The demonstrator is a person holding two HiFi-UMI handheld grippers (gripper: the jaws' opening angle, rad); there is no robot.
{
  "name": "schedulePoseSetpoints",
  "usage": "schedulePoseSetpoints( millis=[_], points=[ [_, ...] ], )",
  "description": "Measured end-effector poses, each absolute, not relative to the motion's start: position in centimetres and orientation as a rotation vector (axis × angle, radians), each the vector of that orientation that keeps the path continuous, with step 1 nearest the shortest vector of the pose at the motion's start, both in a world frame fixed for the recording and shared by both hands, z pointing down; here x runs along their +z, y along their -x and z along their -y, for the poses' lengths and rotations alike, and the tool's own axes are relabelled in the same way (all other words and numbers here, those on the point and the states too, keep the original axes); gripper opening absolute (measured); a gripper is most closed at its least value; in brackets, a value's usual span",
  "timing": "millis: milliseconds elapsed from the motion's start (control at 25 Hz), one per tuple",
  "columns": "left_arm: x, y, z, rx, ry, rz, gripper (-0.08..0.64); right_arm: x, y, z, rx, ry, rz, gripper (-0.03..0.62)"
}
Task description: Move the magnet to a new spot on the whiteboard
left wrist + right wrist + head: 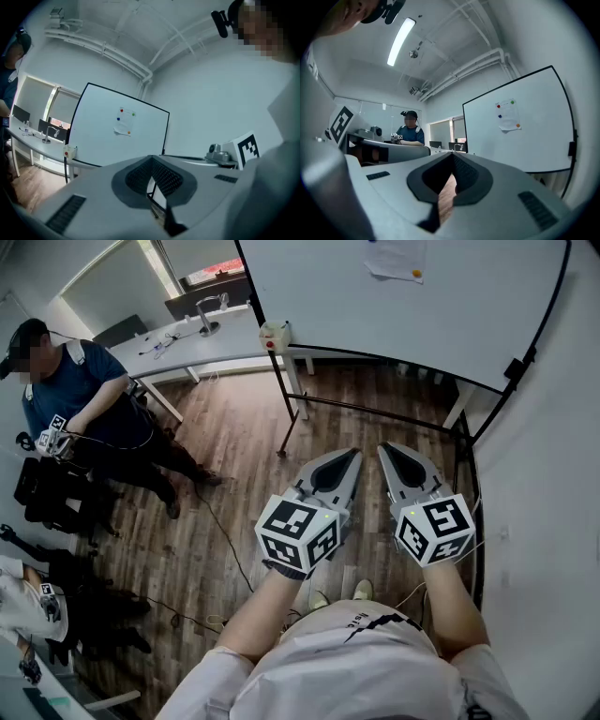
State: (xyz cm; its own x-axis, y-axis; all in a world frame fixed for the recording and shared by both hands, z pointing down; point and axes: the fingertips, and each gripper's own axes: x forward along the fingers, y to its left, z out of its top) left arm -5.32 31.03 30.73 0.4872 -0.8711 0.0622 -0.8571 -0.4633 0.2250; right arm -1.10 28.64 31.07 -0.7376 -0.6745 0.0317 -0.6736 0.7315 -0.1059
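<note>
Magnets (512,101) on paper (508,115) on whiteboard (534,140)

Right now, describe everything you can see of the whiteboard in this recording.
The whiteboard is a white panel in a thin black frame, upright on a black metal stand on the wood floor. A paper sheet in its upper half is held by a red magnet, green magnet, blue magnet and orange magnet. A small box with a red button sits at one lower corner.

Open floor (234,442) before whiteboard (422,320)
</note>
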Motion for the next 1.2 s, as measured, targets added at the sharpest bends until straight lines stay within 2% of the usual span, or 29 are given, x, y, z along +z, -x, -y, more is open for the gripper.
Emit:
schedulePoseSetpoints(
  millis=[1200],
  points=[
    [31.1,-1.8,-24.3,-0.080,-2.512,1.475,0.011,30.2,-7.3,-22.6,-0.224,1.088,-2.819,0.012]
  ],
)
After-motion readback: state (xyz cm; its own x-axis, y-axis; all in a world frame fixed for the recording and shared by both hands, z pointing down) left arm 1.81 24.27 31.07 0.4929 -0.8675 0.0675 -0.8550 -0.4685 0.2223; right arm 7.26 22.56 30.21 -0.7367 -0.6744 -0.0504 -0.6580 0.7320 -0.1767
